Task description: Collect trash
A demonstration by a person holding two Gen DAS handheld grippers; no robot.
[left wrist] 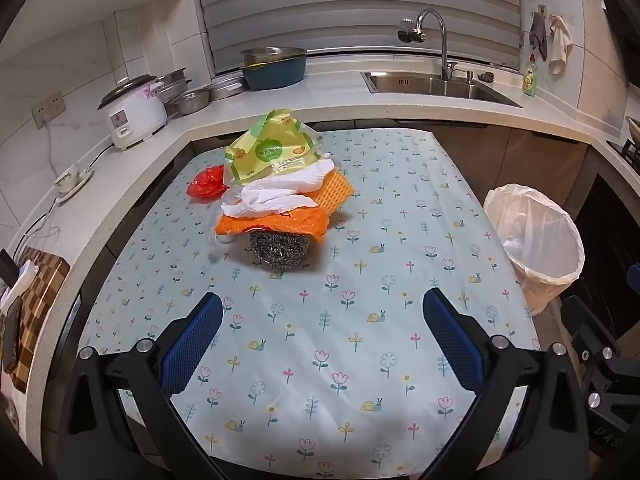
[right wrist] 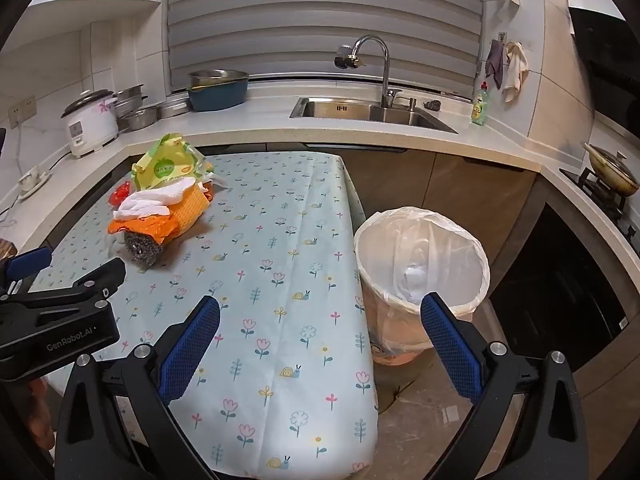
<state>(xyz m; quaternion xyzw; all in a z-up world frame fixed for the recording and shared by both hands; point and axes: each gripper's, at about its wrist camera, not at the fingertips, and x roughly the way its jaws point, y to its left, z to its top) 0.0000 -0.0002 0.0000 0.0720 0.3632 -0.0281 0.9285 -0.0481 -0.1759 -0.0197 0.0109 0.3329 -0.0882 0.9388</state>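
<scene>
A heap of trash lies on the flowered tablecloth: a steel scourer in front, an orange plastic bag, white paper towels, an orange sponge cloth, a green-yellow snack wrapper and a red wrapper. The same heap shows at the left in the right wrist view. My left gripper is open above the cloth, short of the scourer, nothing between its blue pads. My right gripper is open over the table's right edge. A bin with a white liner stands beside the table, holding some white paper.
An L-shaped counter runs behind and to the left with a rice cooker, steel pots, a blue basin, a sink with a tap, and a dish soap bottle. A wok sits on the stove at the right.
</scene>
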